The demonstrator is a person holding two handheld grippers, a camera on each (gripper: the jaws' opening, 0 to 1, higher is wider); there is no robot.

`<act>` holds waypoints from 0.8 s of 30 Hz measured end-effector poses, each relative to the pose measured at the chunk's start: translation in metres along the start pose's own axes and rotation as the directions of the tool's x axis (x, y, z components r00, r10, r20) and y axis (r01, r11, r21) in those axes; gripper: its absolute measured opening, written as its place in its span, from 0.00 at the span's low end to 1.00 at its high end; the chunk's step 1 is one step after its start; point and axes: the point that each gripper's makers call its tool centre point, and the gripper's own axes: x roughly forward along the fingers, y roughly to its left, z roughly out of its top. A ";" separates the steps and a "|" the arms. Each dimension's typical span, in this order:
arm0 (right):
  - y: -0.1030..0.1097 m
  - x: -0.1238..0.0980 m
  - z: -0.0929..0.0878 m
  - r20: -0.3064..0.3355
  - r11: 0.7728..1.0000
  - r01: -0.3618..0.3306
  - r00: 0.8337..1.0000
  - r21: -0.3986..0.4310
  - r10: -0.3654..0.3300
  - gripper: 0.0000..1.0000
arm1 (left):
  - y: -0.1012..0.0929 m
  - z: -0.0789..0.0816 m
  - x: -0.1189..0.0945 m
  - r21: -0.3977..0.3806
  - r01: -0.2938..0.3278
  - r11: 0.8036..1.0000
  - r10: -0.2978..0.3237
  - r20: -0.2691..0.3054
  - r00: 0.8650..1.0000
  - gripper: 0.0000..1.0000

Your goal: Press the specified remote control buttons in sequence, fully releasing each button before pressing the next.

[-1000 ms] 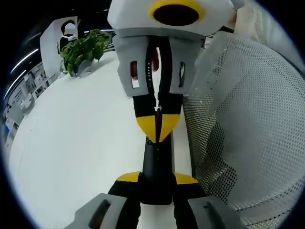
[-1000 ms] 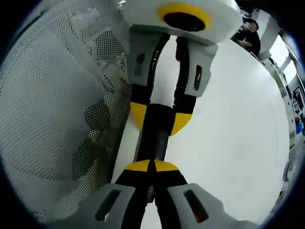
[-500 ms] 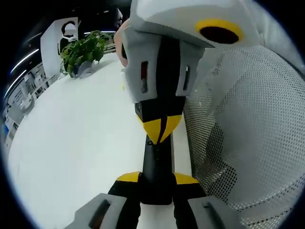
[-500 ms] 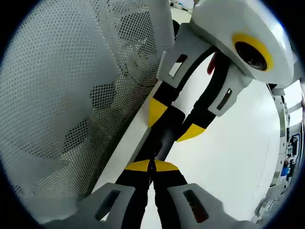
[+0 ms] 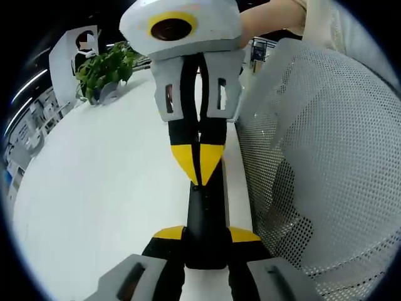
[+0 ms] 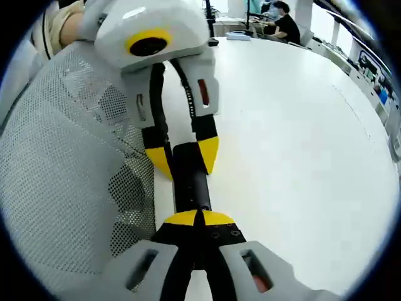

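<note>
Swung round since half a second ago, the right hand-held gripper (image 5: 198, 172) now points its closed yellow tips straight onto the far end of the black remote control (image 5: 205, 226). White worktop (image 5: 94, 188) carries the remote at its edge, beside a mesh chair back (image 5: 319, 188). Left hand-held gripper (image 6: 183, 155) clamps the remote's near end.

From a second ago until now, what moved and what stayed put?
The right gripper swung around: its body tipped one way half a second ago and now stands nearly straight above the black remote control, closed tips kept on its far end. The left gripper stayed clamped on the remote's near end, and the remote did not shift on the white table. Nothing was let go. The mesh chair back and potted plant stayed.
</note>
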 end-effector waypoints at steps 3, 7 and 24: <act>0.000 0.000 0.002 0.000 0.999 -0.015 1.000 0.035 0.015 0.00 | 0.000 0.000 0.000 -0.001 0.000 1.000 0.000 0.001 1.000 0.24; 0.002 0.001 0.004 -0.036 0.999 -0.036 0.999 0.020 0.037 0.00 | -0.001 0.001 0.000 0.001 0.000 1.000 0.000 0.006 1.000 0.24; 0.003 0.006 0.006 -0.265 0.970 -0.225 0.945 -0.094 0.194 0.00 | 0.000 0.002 -0.001 -0.064 0.016 0.998 -0.012 0.058 0.998 0.24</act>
